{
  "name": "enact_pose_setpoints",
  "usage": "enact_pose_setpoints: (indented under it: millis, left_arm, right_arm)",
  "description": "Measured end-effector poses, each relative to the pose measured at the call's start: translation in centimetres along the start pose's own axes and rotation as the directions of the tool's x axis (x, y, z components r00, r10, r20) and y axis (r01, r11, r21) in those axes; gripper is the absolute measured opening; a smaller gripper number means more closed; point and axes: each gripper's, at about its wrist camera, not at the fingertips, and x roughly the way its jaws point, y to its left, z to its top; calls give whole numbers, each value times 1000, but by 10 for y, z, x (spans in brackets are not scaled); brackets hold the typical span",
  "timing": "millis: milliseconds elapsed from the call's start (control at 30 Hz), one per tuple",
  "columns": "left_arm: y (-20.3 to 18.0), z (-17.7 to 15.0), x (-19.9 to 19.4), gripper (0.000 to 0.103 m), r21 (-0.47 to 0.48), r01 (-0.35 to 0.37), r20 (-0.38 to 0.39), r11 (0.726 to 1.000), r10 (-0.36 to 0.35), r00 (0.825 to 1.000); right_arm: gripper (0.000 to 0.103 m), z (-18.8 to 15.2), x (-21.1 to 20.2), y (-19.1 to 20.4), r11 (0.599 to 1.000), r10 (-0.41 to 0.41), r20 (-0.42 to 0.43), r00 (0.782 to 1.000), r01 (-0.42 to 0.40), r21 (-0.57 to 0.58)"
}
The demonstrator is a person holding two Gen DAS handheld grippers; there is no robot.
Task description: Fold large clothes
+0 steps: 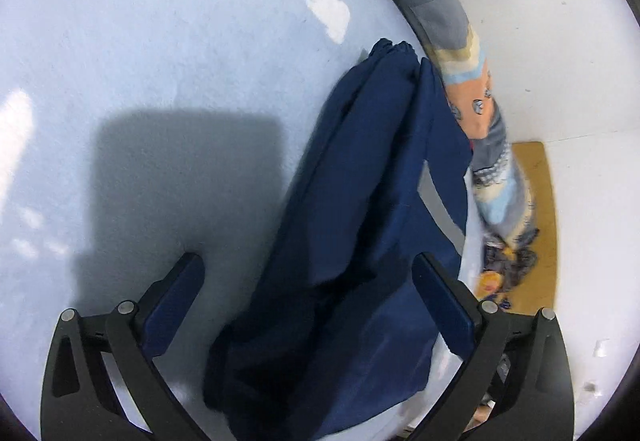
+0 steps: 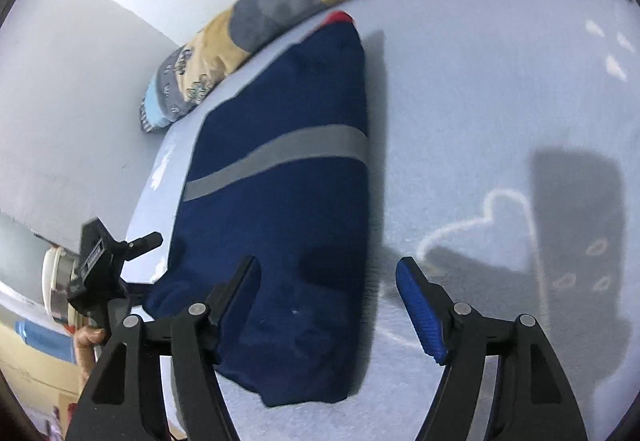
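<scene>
— Navy garment, folded long, lies on the pale blue bed, its far end near the patchwork quilt by the wall.

— Where are the grippers?

— Left gripper hangs over the garment's near end, fingers spread wide, the cloth running between them; whether they touch it I can't tell. Right gripper is also apart: its left finger over the garment's near corner, its blue-padded right finger over bare bed beside the garment.

— Grey stripe?

— Across the garment's middle.
</scene>
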Motion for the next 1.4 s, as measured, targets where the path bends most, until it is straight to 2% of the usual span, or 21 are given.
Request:
enact_pose_setpoints:
  millis: [100, 167, 233, 400, 433, 500, 567, 633, 733, 867, 1000, 1133, 1200, 1233, 1267, 1333, 1367, 1400]
  left_arm:
    - [-2, 3, 1, 103, 39, 60, -33, 997, -59, 998]
    - [-5, 2, 6, 103, 60, 41, -47, 997, -38, 998]
    - [-8, 4, 10, 103, 68, 35, -46, 997, -32, 998]
    - [-30, -3, 23, 103, 131, 70, -56, 989, -63, 996]
    - [-37, -3, 27, 103, 146, 77, -62, 986, -68, 996]
    - [-56, -11, 35, 103, 204, 73, -79, 976, -58, 995]
    - [-73, -18, 38, 103, 259, 9, -63, 966, 7, 998]
    - [-82, -21, 38, 103, 271, 20, -59, 962, -5, 998]
    - [-97, -32, 34, 103, 269, 103, -80, 958, -85, 993]
    - [-127, -62, 32, 103, 329, 128, -105, 936, -99, 990]
    - [-150, -114, 43, 103, 371, 146, -162, 917, -91, 983]
    - [-169, -172, 59, 103, 439, 118, -180, 891, -41, 983]
    - [-169, -200, 70, 103, 454, 48, -152, 890, 24, 988]
    - [-168, -210, 74, 103, 467, -7, -123, 884, 73, 990]
    - [-167, -220, 72, 102, 484, -95, -60, 870, 142, 988]
    - [-167, -232, 55, 101, 498, -155, 23, 853, 166, 986]
    - [-171, -239, 43, 102, 519, -181, 72, 835, 168, 983]
    - [-178, -248, 29, 102, 552, -213, 130, 806, 169, 977]
  right_arm:
    - [73, -1, 15, -6, 1000, 6, -40, 999, -5, 22]
    - [79, -2, 25, -10, 1000, 16, -56, 998, -15, 26]
    - [85, 1, 32, -15, 997, 64, -43, 997, -62, 49]
    - [84, 11, 50, -7, 980, 199, -21, 980, -199, 33]
    - [83, 10, 54, -3, 980, 198, -21, 980, -198, 15]
    - [72, 11, 57, 5, 985, 173, -13, 985, -173, -16]
    - [48, 13, 50, 13, 989, 138, -5, 990, -138, -60]
    - [42, 18, 37, 20, 986, 132, 10, 991, -130, -100]
    - [39, 21, 11, 35, 980, 101, 51, 994, -91, -176]
    - [38, 17, -29, 38, 973, 72, 78, 994, -53, -225]
    - [37, 0, -71, 21, 971, 29, 85, 996, -8, -240]
    - [37, -30, -115, -8, 967, -36, 86, 996, 57, -247]
    - [41, -40, -128, -23, 968, -79, 79, 994, 95, -233]
    - [49, -43, -133, -34, 969, -127, 66, 990, 138, -205]
    - [52, -43, -135, -45, 970, -172, 43, 984, 177, -167]
    - [52, -43, -141, -70, 966, -252, -17, 968, 250, -62]
    - [52, -47, -154, -74, 964, -262, 20, 965, 263, -43]
    - [52, -53, -166, -72, 963, -264, 54, 963, 266, -47]
